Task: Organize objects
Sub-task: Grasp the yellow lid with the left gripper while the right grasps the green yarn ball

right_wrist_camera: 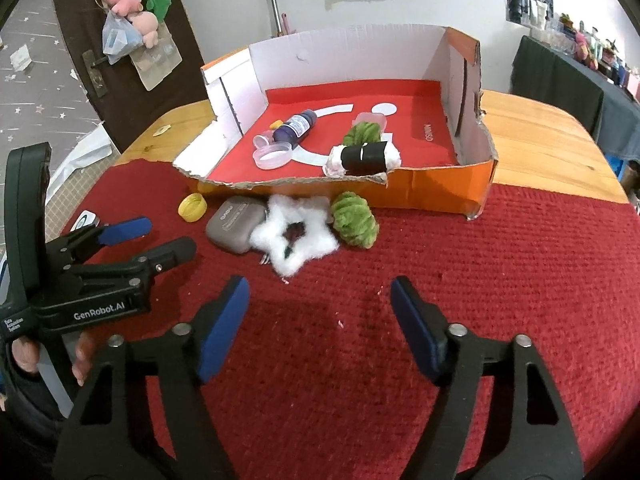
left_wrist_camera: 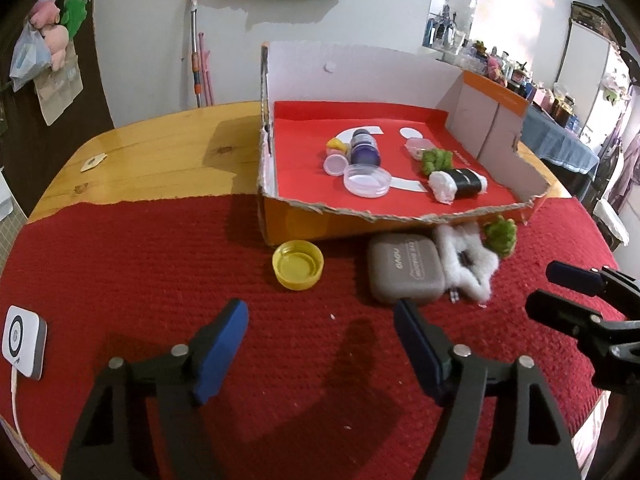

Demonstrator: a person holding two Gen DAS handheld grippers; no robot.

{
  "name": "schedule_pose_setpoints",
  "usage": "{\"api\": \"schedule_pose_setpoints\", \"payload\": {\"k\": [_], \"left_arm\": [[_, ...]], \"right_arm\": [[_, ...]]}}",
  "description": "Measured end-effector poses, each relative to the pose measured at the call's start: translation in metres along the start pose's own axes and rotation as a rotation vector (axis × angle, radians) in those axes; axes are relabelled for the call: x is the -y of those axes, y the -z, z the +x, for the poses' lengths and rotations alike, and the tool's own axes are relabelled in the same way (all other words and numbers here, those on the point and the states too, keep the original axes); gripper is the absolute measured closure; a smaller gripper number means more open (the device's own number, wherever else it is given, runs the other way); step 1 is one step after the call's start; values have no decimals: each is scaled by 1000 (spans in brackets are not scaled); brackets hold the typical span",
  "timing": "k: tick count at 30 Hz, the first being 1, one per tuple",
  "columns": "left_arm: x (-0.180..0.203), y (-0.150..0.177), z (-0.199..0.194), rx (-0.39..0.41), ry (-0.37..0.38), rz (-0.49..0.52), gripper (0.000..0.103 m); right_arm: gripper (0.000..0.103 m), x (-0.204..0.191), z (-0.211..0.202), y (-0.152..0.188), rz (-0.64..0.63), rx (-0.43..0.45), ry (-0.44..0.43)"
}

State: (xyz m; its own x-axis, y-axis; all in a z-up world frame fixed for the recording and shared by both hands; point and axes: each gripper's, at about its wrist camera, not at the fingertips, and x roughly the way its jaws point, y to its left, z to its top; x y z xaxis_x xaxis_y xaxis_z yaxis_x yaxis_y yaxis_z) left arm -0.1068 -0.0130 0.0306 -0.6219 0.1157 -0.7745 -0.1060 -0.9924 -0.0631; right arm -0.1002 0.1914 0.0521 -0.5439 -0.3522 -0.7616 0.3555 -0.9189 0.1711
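An open cardboard box (left_wrist_camera: 296,224) (right_wrist_camera: 436,188) with a red floor holds a purple bottle (left_wrist_camera: 364,148) (right_wrist_camera: 298,126), a clear lid (left_wrist_camera: 366,180) (right_wrist_camera: 274,158), a black-and-white roll (left_wrist_camera: 458,184) (right_wrist_camera: 366,158) and a green scrunchie (left_wrist_camera: 434,158) (right_wrist_camera: 362,132). On the red cloth in front lie a yellow cap (left_wrist_camera: 298,265) (right_wrist_camera: 193,207), a grey case (left_wrist_camera: 404,268) (right_wrist_camera: 236,229), a white fluffy star (left_wrist_camera: 470,264) (right_wrist_camera: 296,240) and another green scrunchie (left_wrist_camera: 500,234) (right_wrist_camera: 355,220). My left gripper (left_wrist_camera: 322,344) (right_wrist_camera: 160,236) is open and empty. My right gripper (right_wrist_camera: 320,320) (left_wrist_camera: 544,292) is open and empty.
A white square device (left_wrist_camera: 22,342) (right_wrist_camera: 86,218) with a cable lies at the cloth's left edge. The wooden table (left_wrist_camera: 160,152) (right_wrist_camera: 540,148) extends behind the cloth. A door with hanging plush toys (right_wrist_camera: 128,12) stands at the far left.
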Motion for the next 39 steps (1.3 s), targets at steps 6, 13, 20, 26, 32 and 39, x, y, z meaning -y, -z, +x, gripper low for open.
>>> {"api": "schedule_pose_setpoints", "payload": {"k": [6, 13, 20, 26, 32, 39], "left_arm": [[-7, -8, 8, -11, 2, -8, 36], [-13, -14, 16, -28, 11, -18, 45], [-17, -18, 22, -39, 17, -19, 51], [-19, -21, 26, -42, 23, -24, 60], [-20, -22, 27, -44, 30, -21, 71], [-19, -23, 26, -39, 34, -13, 71]], "right_arm": [[51, 4, 10, -9, 4, -10, 8], [61, 11, 19, -20, 11, -14, 24], [67, 15, 30, -26, 15, -27, 32], [69, 17, 36, -30, 16, -31, 35], [71, 19, 40, -33, 24, -30, 38], [75, 18, 42, -35, 17, -32, 39]]}}
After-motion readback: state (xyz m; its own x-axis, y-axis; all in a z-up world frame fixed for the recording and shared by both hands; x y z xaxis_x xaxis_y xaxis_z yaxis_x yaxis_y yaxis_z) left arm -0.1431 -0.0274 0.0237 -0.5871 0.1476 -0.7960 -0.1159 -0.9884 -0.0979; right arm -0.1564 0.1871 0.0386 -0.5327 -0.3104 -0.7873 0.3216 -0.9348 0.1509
